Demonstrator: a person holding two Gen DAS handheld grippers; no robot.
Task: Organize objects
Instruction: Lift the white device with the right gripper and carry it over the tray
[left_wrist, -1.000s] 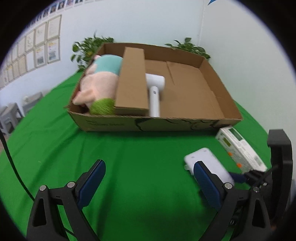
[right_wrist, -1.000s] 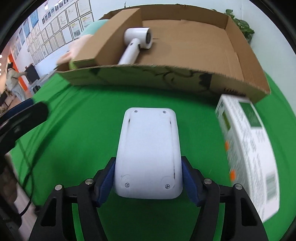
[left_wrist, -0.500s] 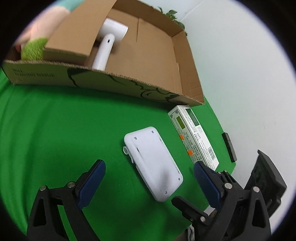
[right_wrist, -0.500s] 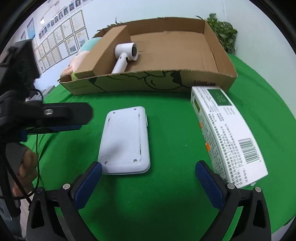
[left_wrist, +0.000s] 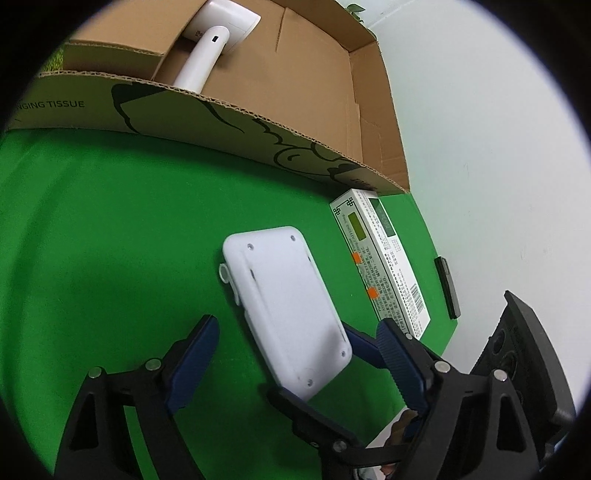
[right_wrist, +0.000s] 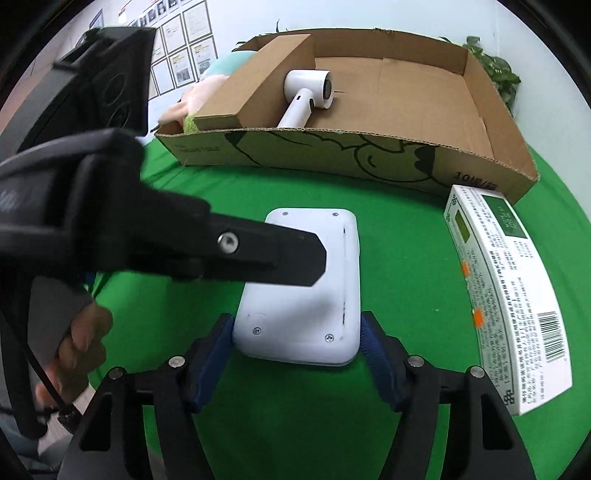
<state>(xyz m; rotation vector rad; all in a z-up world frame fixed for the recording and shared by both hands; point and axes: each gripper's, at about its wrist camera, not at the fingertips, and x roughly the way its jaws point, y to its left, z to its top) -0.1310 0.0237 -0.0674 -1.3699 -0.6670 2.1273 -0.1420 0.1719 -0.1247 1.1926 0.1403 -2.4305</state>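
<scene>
A flat white plastic device (right_wrist: 306, 291) lies on the green table, also in the left wrist view (left_wrist: 284, 302). My right gripper (right_wrist: 297, 343) has its blue pads against both sides of the device's near end. My left gripper (left_wrist: 299, 350) is open, its fingers astride the device from the left; one left finger (right_wrist: 258, 254) reaches over the device. A white printed carton (right_wrist: 506, 288) lies to the right, also in the left wrist view (left_wrist: 380, 258). The cardboard box (right_wrist: 369, 155) behind holds a white hair dryer (right_wrist: 306, 96) and a plush toy (right_wrist: 207, 99).
A cardboard divider (right_wrist: 258, 88) splits the box. A small black bar (left_wrist: 447, 288) lies near the table's right edge by the white wall. A plant (right_wrist: 495, 70) stands behind the box. A hand (right_wrist: 81, 343) holds the left gripper.
The right gripper let go of the white device, opened wide, then closed in on its near end again. The left gripper swung right and down until its open fingers straddle the device.
</scene>
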